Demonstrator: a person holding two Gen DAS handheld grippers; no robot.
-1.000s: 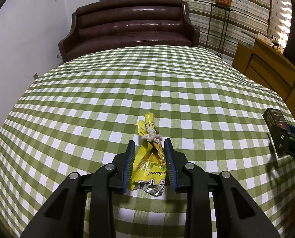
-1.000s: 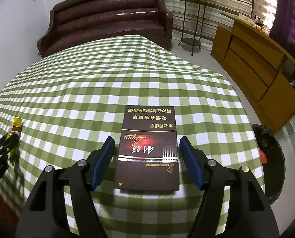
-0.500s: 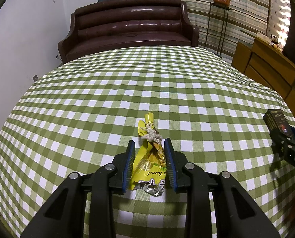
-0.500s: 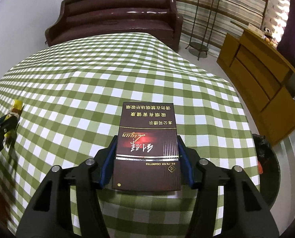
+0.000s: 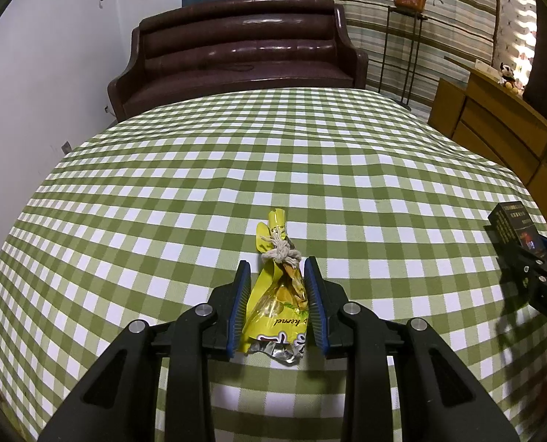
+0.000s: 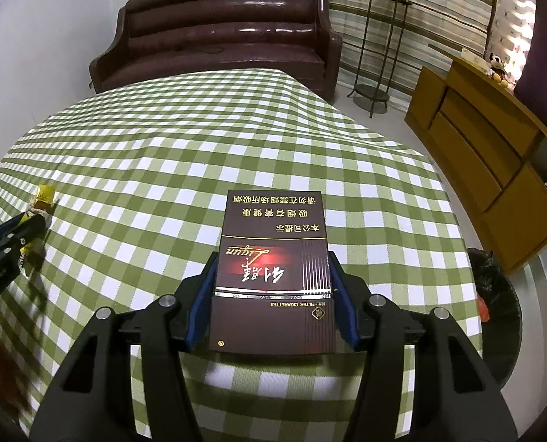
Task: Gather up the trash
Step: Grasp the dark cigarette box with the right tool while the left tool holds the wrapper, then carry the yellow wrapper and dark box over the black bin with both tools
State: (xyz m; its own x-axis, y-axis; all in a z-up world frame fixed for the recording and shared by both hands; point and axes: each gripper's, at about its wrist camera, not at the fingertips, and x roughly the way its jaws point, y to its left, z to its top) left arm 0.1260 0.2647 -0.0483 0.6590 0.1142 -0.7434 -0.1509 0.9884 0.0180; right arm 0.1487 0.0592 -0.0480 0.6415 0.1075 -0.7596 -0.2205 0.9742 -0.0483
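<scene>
A yellow snack wrapper [image 5: 277, 302], tied with a bit of string, is held between the blue pads of my left gripper [image 5: 276, 280], which is shut on it over the green checked tablecloth [image 5: 236, 169]. My right gripper [image 6: 271, 276] is shut on a dark brown cigarette box [image 6: 273, 269] and holds it above the table's near right corner. The box [image 5: 512, 224] also shows at the right edge of the left wrist view. The wrapper [image 6: 41, 199] shows at the left edge of the right wrist view.
A black-lined trash bin [image 6: 494, 316] stands on the floor right of the table. A brown leather sofa [image 5: 236, 55] is behind the table. A wooden sideboard [image 6: 487, 154] and a plant stand [image 6: 376, 37] are to the right.
My right gripper closed on the cigarette box and lifted it slightly. My left gripper kept its hold on the wrapper and barely moved.
</scene>
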